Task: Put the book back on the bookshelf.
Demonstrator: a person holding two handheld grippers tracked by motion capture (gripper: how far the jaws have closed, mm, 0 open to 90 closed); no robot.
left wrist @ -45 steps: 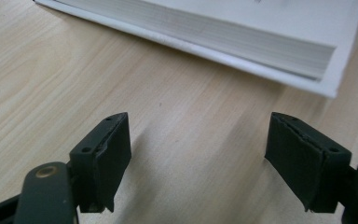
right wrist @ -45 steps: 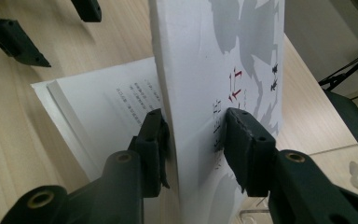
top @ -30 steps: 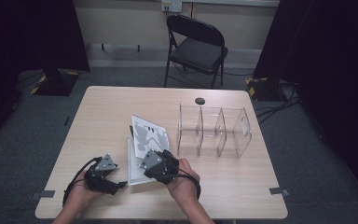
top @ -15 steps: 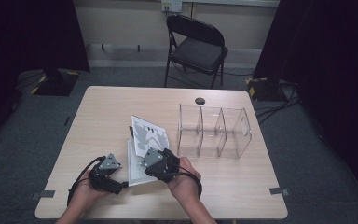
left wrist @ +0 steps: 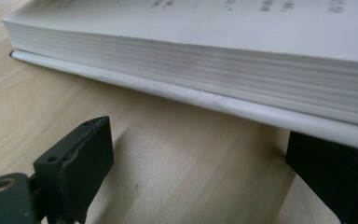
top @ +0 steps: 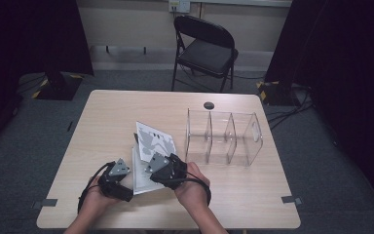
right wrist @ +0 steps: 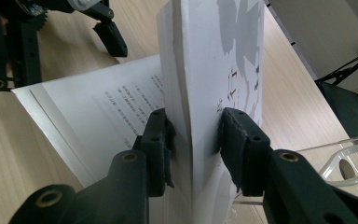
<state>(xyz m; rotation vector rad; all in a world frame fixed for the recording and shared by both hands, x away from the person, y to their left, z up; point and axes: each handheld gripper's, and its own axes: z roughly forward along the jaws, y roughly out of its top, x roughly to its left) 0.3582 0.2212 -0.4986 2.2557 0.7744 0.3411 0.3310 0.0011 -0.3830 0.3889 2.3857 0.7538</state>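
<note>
While your right gripper has lifted the book's cover section, lower centre, left gripper stays open.

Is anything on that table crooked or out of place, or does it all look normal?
The book lies askew to the table edges and half open: the right gripper is clamped on a raised wad of pages and cover. The left gripper sits open at the book's edge. The clear divided organizer stands straight, seemingly empty.
</note>
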